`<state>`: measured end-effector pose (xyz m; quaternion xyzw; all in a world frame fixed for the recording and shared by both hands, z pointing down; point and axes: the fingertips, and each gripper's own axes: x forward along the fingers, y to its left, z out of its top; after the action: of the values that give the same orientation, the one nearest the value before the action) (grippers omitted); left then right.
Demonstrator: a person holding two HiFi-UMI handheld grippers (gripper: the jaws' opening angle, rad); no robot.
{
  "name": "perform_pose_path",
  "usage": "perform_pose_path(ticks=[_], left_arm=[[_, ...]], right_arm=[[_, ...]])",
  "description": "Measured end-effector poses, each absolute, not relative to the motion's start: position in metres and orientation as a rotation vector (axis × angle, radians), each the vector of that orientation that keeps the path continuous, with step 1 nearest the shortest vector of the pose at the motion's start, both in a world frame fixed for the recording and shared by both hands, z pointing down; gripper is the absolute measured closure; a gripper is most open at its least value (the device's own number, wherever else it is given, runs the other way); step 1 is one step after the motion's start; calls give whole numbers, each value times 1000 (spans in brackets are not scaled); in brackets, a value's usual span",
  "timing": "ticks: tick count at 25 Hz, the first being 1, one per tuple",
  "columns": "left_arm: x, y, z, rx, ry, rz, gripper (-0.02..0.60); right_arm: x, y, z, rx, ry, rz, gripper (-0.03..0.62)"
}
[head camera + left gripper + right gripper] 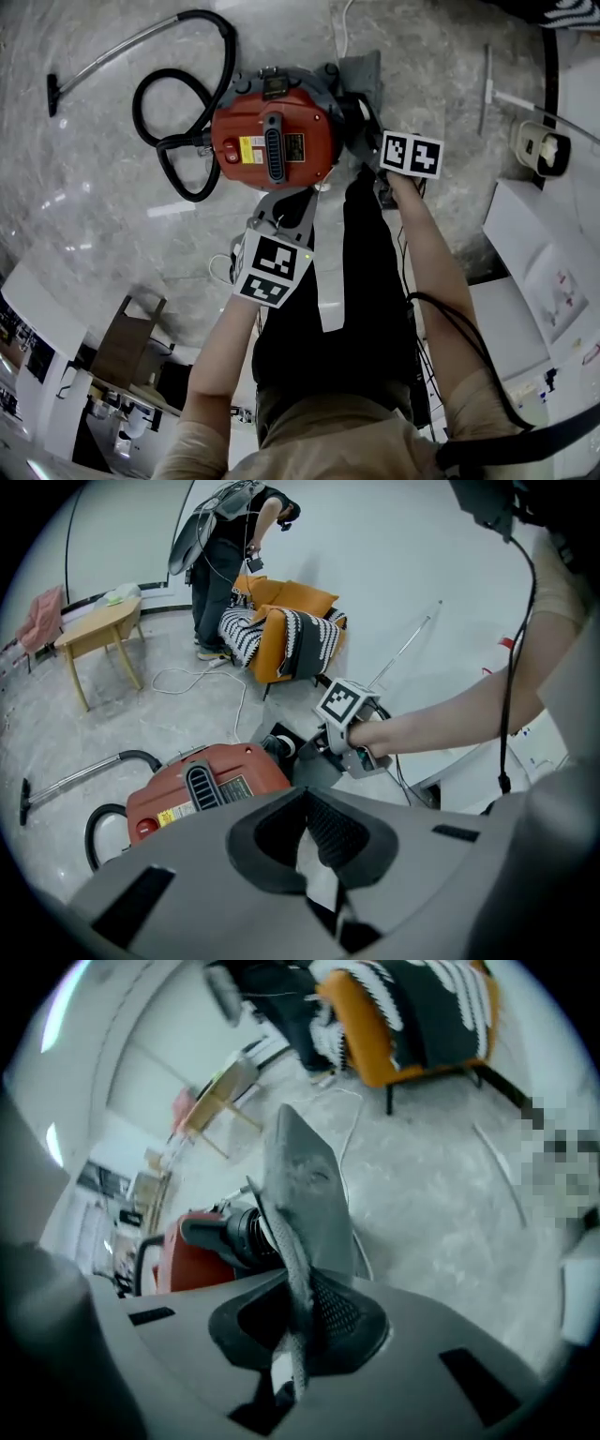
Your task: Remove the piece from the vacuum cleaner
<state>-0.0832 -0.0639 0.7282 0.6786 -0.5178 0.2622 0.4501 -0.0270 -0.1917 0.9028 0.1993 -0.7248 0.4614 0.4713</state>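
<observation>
Overhead, head view: red vacuum [272, 141] on the floor; grey piece [361, 75] at its right side, right gripper [364, 150] on it; left gripper [286, 202] just beside the body.
Left gripper view: jaws together, nothing between.
Right gripper view: jaws clenched on the piece's thin edge, by the black ribbed port [246, 1232].
Handling: piece likely light, stiff, flat plastic; best held low, near the port.

Flat grey piece [305, 1185]; beside red vacuum cleaner [272, 141].
</observation>
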Motion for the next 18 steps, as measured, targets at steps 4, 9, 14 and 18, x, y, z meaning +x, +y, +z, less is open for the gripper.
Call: perform_pose_path(ticks=[4, 9, 14, 18], left_arm=[[-74, -63, 729, 1686, -1258, 637, 578], [-69, -60, 734, 1665, -1232, 603, 578], [-66, -62, 735, 1664, -1224, 601, 578], [-63, -66, 733, 1672, -1213, 600, 578]], right_arm=[[-28, -192, 902, 494, -1689, 1313, 572], [-31, -185, 897, 355, -1698, 1005, 572], [-33, -187, 901, 258, -1696, 651, 572], [-33, -192, 906, 294, -1700, 795, 571]])
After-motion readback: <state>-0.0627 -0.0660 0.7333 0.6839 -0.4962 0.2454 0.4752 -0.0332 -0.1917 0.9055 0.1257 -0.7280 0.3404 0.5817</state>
